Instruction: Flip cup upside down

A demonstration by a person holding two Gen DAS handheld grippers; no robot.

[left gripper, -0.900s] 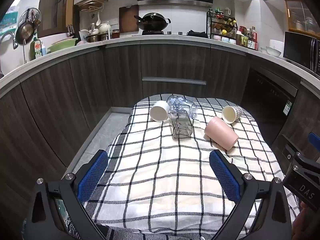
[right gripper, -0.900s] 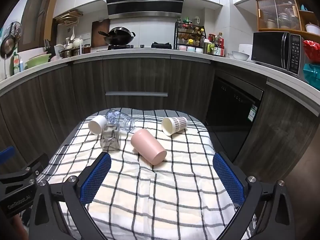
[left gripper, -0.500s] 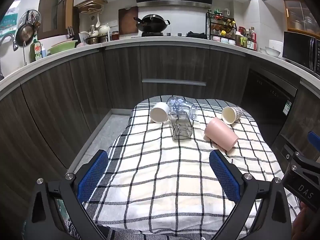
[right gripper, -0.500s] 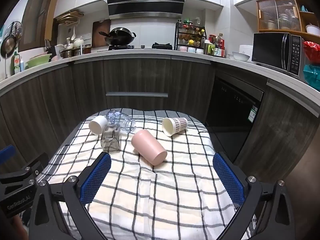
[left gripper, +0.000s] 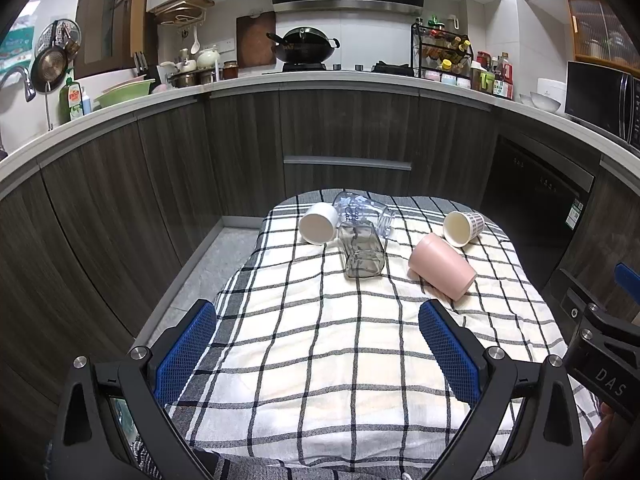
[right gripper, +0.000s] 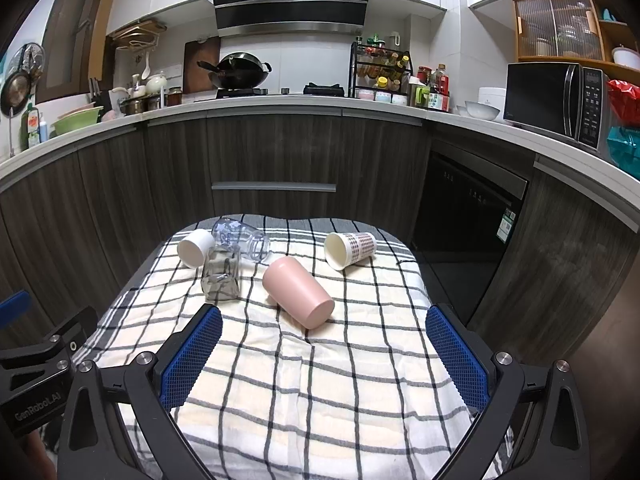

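Note:
Several cups lie on their sides on a checked cloth (left gripper: 320, 360): a pink cup (left gripper: 442, 266) (right gripper: 298, 293), a white cup (left gripper: 318, 223) (right gripper: 195, 247), a patterned paper cup (left gripper: 463, 228) (right gripper: 350, 249), a square grey glass (left gripper: 362, 251) (right gripper: 221, 273) and a clear glass (left gripper: 366, 212) (right gripper: 242, 242). My left gripper (left gripper: 318, 344) is open and empty, near the cloth's front. My right gripper (right gripper: 324, 350) is open and empty, a little short of the pink cup.
The small table stands in a kitchen with dark curved cabinets (left gripper: 344, 132) behind and a dishwasher (right gripper: 468, 216) at the right. The floor (left gripper: 208, 264) shows left of the table. The other gripper's body shows at each view's edge (left gripper: 600, 364) (right gripper: 36, 372).
Both views have crept slightly forward toward the cups. Nothing on the cloth has moved.

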